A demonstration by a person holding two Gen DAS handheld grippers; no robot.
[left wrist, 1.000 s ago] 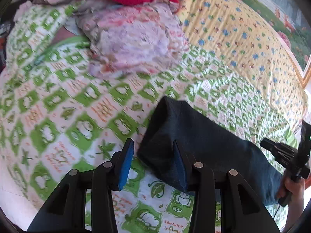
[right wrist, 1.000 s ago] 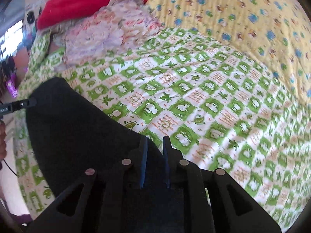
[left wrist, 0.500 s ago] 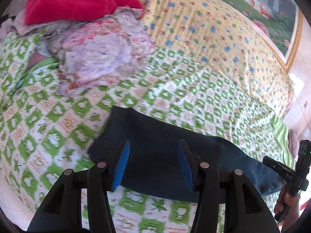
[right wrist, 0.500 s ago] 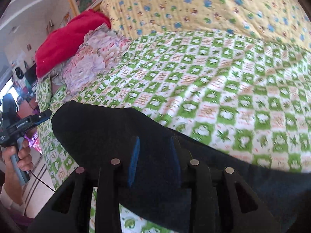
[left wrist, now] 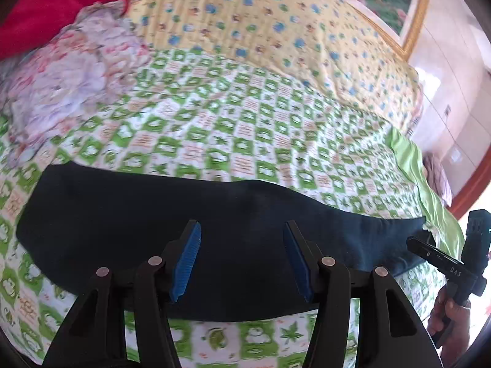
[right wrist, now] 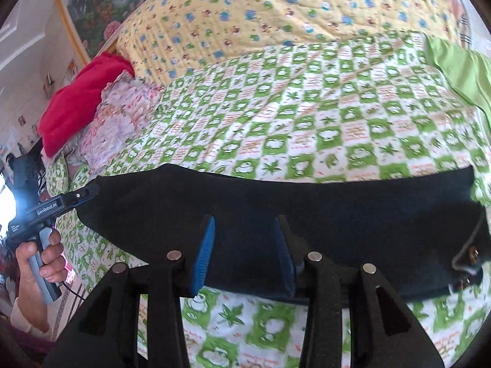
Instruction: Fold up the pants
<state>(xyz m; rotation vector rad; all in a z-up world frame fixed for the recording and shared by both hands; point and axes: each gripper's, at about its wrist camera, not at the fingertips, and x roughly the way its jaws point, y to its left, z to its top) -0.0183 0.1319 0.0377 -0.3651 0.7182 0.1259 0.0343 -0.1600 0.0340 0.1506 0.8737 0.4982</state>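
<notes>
The dark navy pants lie flat on the green-and-white patterned bedspread, folded into one long band whose long axis runs crosswise to both grippers — left to right in each wrist view. The left gripper hangs over the band near its middle, pointing down at the cloth; its jaws are opening, the blue pads stand well apart, and nothing is pinched between them, the fabric only showing behind the gap. From this gripper the band's blunt, wider end lies off to the left, and the narrower end tapers away to the right, ending just beside the tip of the right gripper, held in a hand at the frame's edge.

In the right wrist view the right gripper likewise points down over the pants, its jaws opening, pads clear of the cloth. To its right the band ends at what looks like the waist, with small metal fastenings showing at the near corner. To its left the band reaches the left gripper, whose tip sits just at the fabric's corner, gripped by the other hand.

Beyond the pants, farther along the bed, lie a yellow patterned quilt, a crumpled floral cloth and a red cloth.
</notes>
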